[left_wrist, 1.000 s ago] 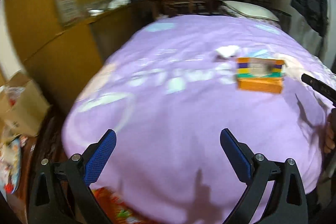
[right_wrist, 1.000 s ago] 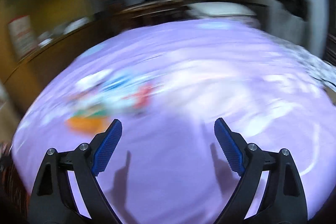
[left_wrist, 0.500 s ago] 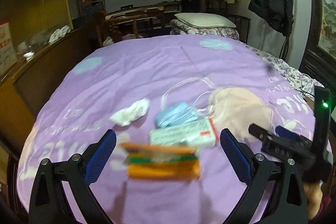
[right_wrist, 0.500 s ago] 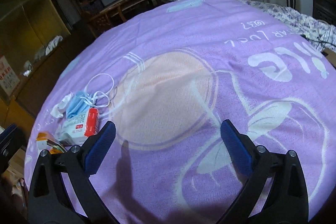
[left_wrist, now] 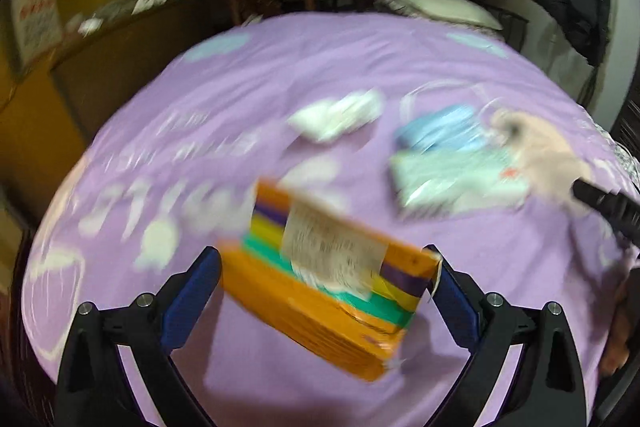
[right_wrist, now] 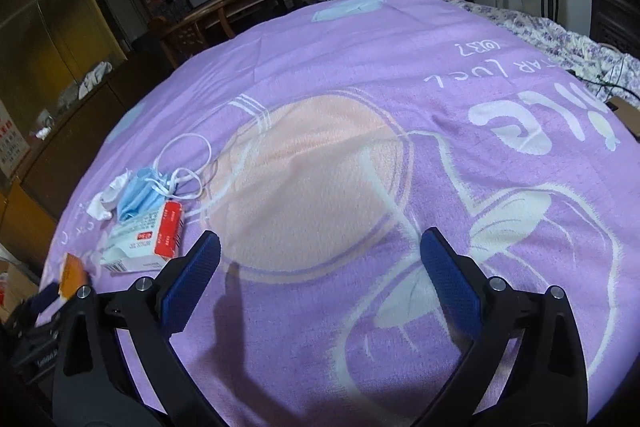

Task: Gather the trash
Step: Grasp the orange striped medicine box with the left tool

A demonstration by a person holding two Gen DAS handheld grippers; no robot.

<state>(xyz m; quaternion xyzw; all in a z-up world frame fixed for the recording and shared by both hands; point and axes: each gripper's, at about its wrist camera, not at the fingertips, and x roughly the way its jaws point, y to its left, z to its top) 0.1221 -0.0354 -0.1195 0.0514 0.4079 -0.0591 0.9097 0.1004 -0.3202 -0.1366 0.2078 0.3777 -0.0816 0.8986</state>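
- Orange striped box (left_wrist: 320,291) sat between the spread fingers of the left gripper (left_wrist: 326,283); contact unclear.
- Blue mask (left_wrist: 440,129) lay at one o'clock.
- Gaped over purple bedspread (right_wrist: 360,107): right gripper (right_wrist: 320,267).

Left gripper (left_wrist: 326,277) seen spread wide, blue pads (left_wrist: 192,297) set well apart — orange box (left_wrist: 320,297) framed between them; contact with pads not discernible through blur. Right gripper (right_wrist: 320,277) held wide open, nothing between pads (right_wrist: 450,283) — angled down over bed (right_wrist: 360,99). Left gripper also glimpsed at lower left edge of right wrist view.
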